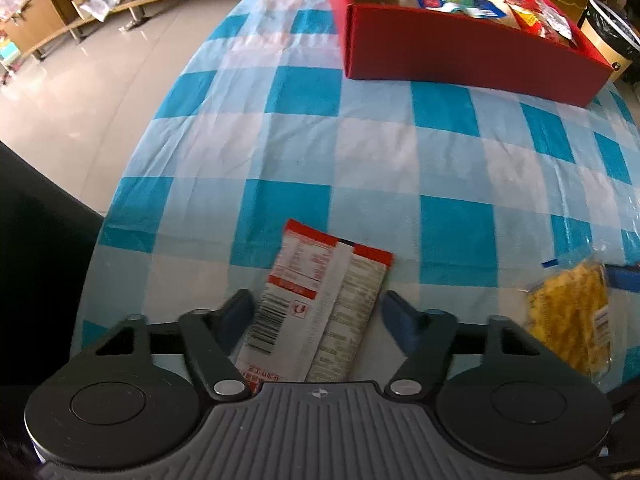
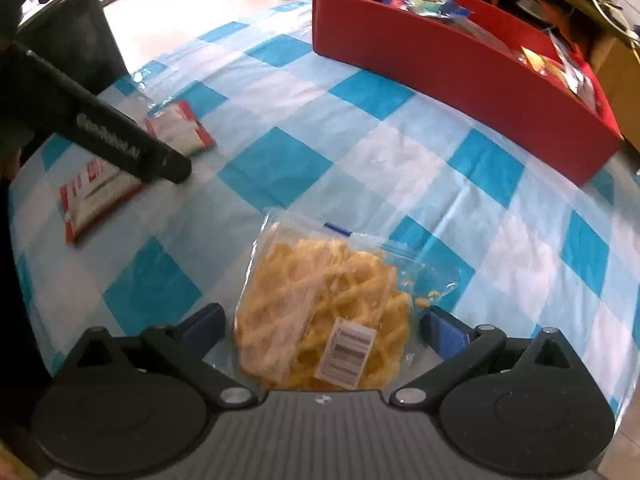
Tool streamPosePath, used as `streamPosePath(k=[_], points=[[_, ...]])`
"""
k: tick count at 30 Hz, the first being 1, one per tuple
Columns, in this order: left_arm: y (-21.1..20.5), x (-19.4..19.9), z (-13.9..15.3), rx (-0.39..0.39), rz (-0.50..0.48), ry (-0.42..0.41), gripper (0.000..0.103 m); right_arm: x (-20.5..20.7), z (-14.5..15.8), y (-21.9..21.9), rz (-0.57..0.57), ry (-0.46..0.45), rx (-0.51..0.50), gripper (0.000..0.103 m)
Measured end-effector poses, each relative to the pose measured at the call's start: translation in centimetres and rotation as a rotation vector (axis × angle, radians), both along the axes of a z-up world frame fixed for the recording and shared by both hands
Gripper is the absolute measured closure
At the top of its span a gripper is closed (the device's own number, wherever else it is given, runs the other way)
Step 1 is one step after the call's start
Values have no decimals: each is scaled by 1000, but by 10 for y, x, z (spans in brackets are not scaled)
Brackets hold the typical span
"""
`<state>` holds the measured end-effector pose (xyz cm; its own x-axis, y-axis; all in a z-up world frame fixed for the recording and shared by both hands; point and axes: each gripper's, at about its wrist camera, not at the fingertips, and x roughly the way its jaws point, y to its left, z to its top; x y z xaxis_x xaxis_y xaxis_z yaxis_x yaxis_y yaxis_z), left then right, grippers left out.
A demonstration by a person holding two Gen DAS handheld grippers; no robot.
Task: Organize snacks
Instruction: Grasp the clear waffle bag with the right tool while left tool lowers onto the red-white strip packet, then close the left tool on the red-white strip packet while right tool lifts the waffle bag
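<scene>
A red and white snack packet (image 1: 320, 304) lies flat on the checked tablecloth, between the open fingers of my left gripper (image 1: 318, 312). It also shows in the right wrist view (image 2: 100, 196), partly under the left gripper's body. A clear bag of yellow lattice crisps (image 2: 320, 316) lies between the open fingers of my right gripper (image 2: 322, 328); it also shows in the left wrist view (image 1: 572, 320). The red box (image 1: 460, 52), with several snack packs inside, stands at the far side of the table; it also shows in the right wrist view (image 2: 460, 68).
The blue and white checked tablecloth (image 1: 360, 152) covers the table. A second small red and white packet (image 2: 180, 128) lies at the left. The table's left edge drops to a tiled floor (image 1: 80, 92). Wooden shelves (image 1: 60, 4) stand beyond. A bin (image 1: 612, 36) stands behind the box.
</scene>
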<state>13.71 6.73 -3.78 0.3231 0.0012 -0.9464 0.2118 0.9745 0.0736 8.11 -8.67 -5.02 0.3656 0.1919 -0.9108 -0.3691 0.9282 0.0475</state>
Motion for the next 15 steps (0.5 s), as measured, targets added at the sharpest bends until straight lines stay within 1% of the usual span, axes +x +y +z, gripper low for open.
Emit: streamPosePath(k=[2,4,6,7,8,9,10,11,12,13,14,15], points=[[-6,-6,1,9,3,1,36,1,1,-5,-12,-7,8,0],[-12,-12,1,27,1,2,38,2,0,-8,9,-32,23,0],[-15,-18,1,51,8,-6,36,2,-1,-13,39,-50,41,0],[-17,-21,1,72,5,-12,30,1,0,-13,41,-50,38,2],[-20,-24,0,102,-15,-21,25,-2,1,-13,41,-55,31,6],[-24,-27,-2,150,-30,-44,14,-3,1,-14,36,-58,32,11],[-25,-28,-4,188,-32,-63,7,-6,3,-15,36,-63,32,13],[-26,-30,-6,206,-31,-80,7,-7,4,-16,38,-66,33,16],[-26,-30,-5,202,-29,-81,11,-7,4,-18,32,-63,37,18],[-25,-31,-3,167,-27,-70,28,-7,6,-21,22,-57,45,18],[-23,-32,-1,117,-25,-53,41,-7,6,-24,15,-52,51,19],[-24,-32,1,93,-19,-41,43,-6,6,-26,5,-47,55,20]])
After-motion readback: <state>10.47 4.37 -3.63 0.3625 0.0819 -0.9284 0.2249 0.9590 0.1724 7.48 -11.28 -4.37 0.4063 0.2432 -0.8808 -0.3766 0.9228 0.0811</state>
